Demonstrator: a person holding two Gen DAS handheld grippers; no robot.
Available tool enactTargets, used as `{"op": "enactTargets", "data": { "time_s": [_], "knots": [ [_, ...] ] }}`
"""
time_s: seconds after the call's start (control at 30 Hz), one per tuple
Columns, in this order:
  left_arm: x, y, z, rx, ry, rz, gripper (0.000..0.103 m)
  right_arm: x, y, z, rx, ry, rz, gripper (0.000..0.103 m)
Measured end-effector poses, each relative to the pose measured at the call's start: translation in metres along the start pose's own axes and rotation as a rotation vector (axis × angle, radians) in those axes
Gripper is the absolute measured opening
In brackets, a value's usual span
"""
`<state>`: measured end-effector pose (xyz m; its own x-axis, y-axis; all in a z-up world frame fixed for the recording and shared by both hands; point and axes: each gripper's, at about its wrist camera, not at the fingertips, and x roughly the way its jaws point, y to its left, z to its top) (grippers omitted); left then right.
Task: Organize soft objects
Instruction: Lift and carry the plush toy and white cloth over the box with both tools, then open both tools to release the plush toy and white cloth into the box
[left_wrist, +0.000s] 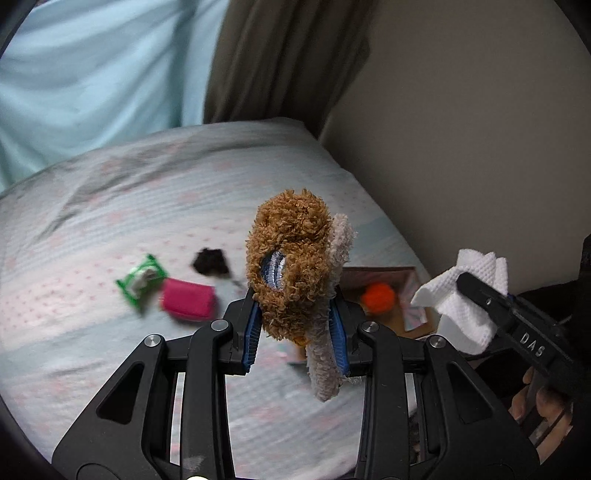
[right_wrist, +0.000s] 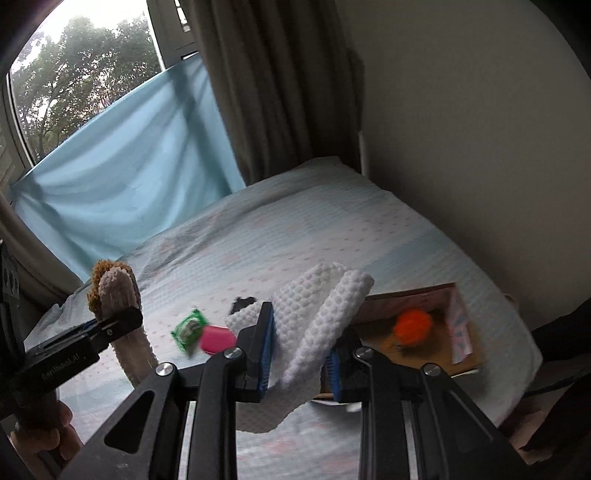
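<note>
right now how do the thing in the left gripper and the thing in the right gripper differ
The left gripper holds a brown, curly-furred plush toy; the right gripper holds a white, waffle-textured cloth. The toy is bulky, the cloth thin and folded, drooping. Both are soft and clamped above the bed.

bed (right_wrist: 295, 229): pale dotted sheet, centre | curtain (right_wrist: 273, 85): brown, far | blue cloth (right_wrist: 122, 177): far left, below window (right_wrist: 85, 70) | wall (right_wrist: 461, 122): beige, right
</note>
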<state>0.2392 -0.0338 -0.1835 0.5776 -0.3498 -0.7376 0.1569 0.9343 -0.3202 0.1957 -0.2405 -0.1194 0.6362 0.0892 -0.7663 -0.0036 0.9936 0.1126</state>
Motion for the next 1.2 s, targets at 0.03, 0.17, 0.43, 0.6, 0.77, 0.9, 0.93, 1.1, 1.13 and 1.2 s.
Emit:
{"op": "enactTargets", "data": {
  "time_s": [0.03,0.17,0.43,0.6,0.77,0.9,0.93,1.1,1.13,1.2],
  "knots": [
    [0.011,-0.018,0.001,0.004,0.005,-0.002,0.029,0.001,-0.01,0.002,-0.005,0.007,-0.001,0.023],
    [0.05,-0.066,0.005,0.017,0.044,0.0,0.029,0.012,-0.062,0.009,-0.034,0.049,0.0,0.023],
    [0.152,-0.131,0.001,0.018,0.184,0.029,0.029,0.064,-0.137,0.005,-0.079,0.185,0.007,0.023],
    [0.203,-0.144,-0.008,-0.002,0.261,0.05,0.029,0.102,-0.163,-0.006,-0.105,0.279,0.03,0.023],
    [0.259,-0.151,-0.024,0.013,0.361,0.071,0.029,0.137,-0.176,-0.018,-0.16,0.353,0.043,0.023],
    [0.286,-0.147,-0.032,0.017,0.415,0.083,0.029,0.165,-0.184,-0.033,-0.176,0.426,0.057,0.023],
    [0.293,-0.145,-0.033,0.013,0.427,0.086,0.029,0.17,-0.184,-0.037,-0.183,0.44,0.059,0.023],
    [0.321,-0.14,-0.037,0.011,0.492,0.102,0.029,0.19,-0.184,-0.045,-0.222,0.484,0.089,0.023],
    [0.324,-0.14,-0.038,0.016,0.498,0.104,0.029,0.193,-0.183,-0.046,-0.235,0.49,0.096,0.023],
    [0.329,-0.142,-0.038,0.03,0.513,0.103,0.029,0.199,-0.181,-0.048,-0.258,0.514,0.112,0.023]
  ]
}}
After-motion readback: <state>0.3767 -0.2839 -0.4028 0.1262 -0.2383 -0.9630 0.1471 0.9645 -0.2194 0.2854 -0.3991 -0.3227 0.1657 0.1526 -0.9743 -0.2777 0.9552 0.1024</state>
